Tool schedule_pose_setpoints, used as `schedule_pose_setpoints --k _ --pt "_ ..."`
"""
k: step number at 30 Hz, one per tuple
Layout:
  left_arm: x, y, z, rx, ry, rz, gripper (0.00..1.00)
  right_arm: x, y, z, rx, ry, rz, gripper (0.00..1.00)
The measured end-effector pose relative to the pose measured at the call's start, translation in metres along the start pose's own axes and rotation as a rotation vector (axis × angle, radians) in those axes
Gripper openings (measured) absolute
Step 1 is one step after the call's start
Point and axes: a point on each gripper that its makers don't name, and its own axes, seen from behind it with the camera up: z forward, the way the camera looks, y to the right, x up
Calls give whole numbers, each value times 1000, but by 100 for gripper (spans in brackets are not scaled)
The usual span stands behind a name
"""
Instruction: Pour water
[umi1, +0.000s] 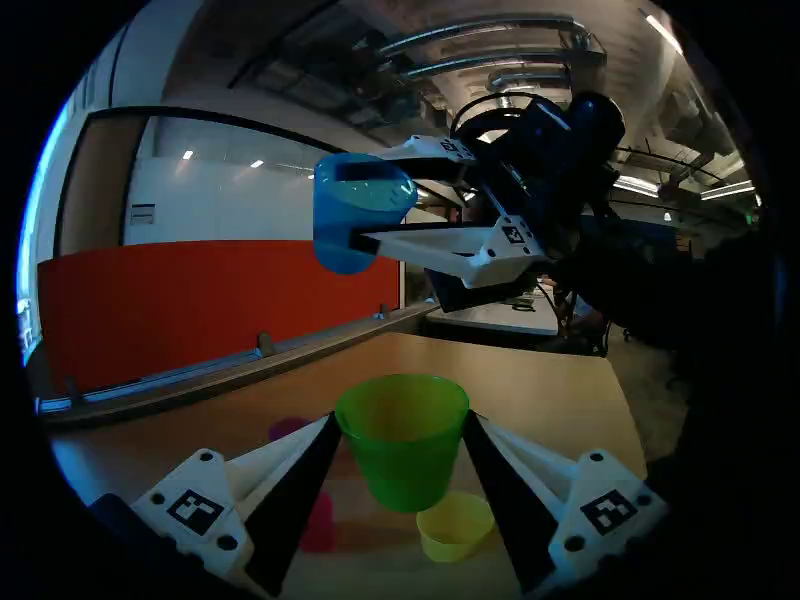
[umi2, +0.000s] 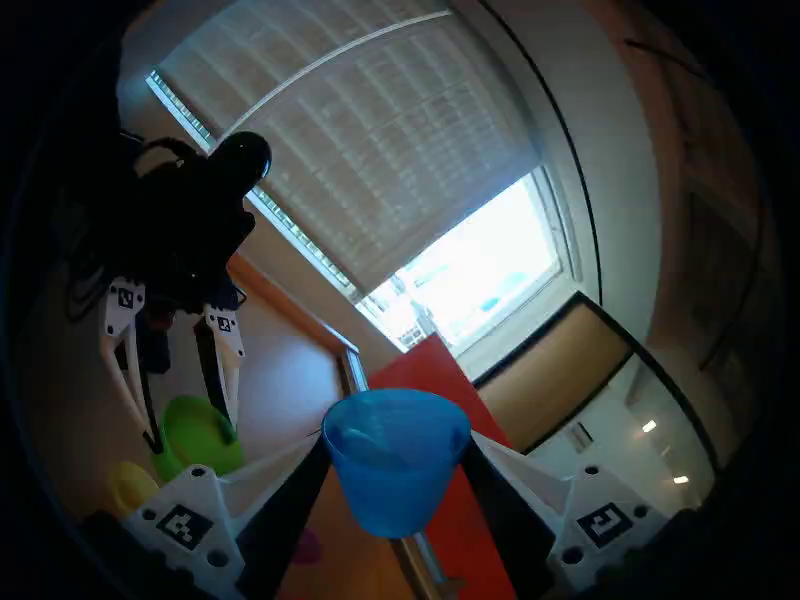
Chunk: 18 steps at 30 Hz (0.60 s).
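Left gripper view: the left gripper (umi1: 403, 420) pinches an upright green plastic cup (umi1: 403, 460) over the wooden table (umi1: 540, 390); the right gripper (umi1: 370, 200) holds a blue translucent plastic cup (umi1: 345, 225) higher and beyond it

Right gripper view: the right gripper's (umi2: 395, 440) fingers clamp the blue translucent plastic cup (umi2: 395, 480); the green plastic cup (umi2: 200, 425) lies lower left

I see a wooden table (umi1: 560, 385), behind it a red wall (umi1: 200, 300), pipes (umi1: 480, 45) on the ceiling (umi1: 330, 30), and a bright window (umi2: 480, 275) under white blinds (umi2: 380, 140)
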Motion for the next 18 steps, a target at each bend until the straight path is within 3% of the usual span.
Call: schedule_pose_setpoints --k 18 --pt "2 0 2 -1 1 -1 88 -1 1 6 4 -21 -138 91"
